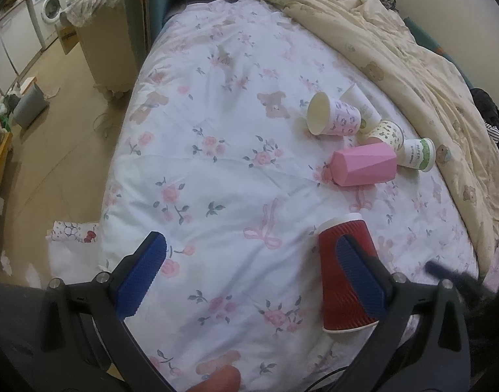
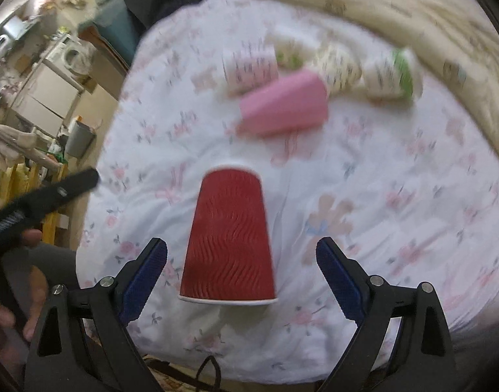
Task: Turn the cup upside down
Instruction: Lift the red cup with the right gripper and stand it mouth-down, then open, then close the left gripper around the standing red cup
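**Flipping the red cup: is it done?**

Looking at the red cup (image 2: 228, 241), I see it near the front edge of the bed (image 1: 216, 170); its wide white rim is closest to me and its narrow end points away. From the right view it seems to stand mouth down on the flowery cover, so I think the flip is nearly done or done; I cannot be fully sure it sits flat, because that view is blurry.

My right tongs (image 2: 241, 277) are spread wide, one blue pad on each side of the cup, not touching it; my left tongs (image 1: 251, 277) are spread wide too and hold nothing, with the cup just beside one pad.

To do this step well, I should keep my tongs wide and lift them straight away, so I do not bump the cup; the bed is soft and a light cup could tip.

Farther back, toward the crumpled blanket (image 1: 396, 42), lie more cups on their sides: a pink cup (image 1: 363, 165), a purple-print cup (image 1: 334, 117) and a green-band cup (image 1: 416, 154); the purple-print one looks hollow with nothing inside; I cannot see into the others.
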### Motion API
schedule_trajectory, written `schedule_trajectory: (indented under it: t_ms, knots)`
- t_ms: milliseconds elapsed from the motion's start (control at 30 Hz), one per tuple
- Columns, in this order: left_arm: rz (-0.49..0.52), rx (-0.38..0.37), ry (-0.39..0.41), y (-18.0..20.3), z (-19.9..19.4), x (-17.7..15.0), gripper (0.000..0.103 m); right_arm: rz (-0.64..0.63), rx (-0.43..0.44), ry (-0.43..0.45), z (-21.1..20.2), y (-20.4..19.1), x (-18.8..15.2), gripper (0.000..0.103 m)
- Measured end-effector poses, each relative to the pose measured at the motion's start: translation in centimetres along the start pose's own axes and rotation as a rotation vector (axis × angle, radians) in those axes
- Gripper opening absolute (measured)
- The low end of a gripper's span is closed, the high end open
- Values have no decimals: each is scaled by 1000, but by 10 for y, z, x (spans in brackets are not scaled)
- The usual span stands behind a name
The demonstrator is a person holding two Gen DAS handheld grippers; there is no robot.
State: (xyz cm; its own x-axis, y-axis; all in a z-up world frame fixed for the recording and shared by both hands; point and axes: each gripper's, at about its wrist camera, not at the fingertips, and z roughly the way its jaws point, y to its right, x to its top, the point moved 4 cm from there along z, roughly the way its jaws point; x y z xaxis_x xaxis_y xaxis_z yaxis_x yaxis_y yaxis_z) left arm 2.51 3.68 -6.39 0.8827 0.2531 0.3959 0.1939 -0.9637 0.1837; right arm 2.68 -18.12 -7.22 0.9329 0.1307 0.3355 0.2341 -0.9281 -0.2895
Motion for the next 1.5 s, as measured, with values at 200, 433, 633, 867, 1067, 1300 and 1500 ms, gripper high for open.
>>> schedule_trajectory:
  t_ms: [200,433,633,867,1067,1300,1500]
  knots:
    - [41,4,2,8,3,-5,103,37,-38,128,-23,22,14,95]
    - [86,56,4,10,10,-10,103,37,-138,216,-28,39,15,95]
    - [103,66,-10,13,14,-11,102,98,-122,222,-28,52,16,95]
    - [59,-11,-147,50,31,6,102,161,-173,235,-39,69,17,95]
    - [52,-30,-285,93,63,5,102,216,-184,234,-48,88,13,95]
    - [3,7,-420,106,107,-8,93,299,-149,221,-48,105,11,95]
    - [-6,19,-467,111,127,-19,93,300,-123,230,-50,103,14,95]
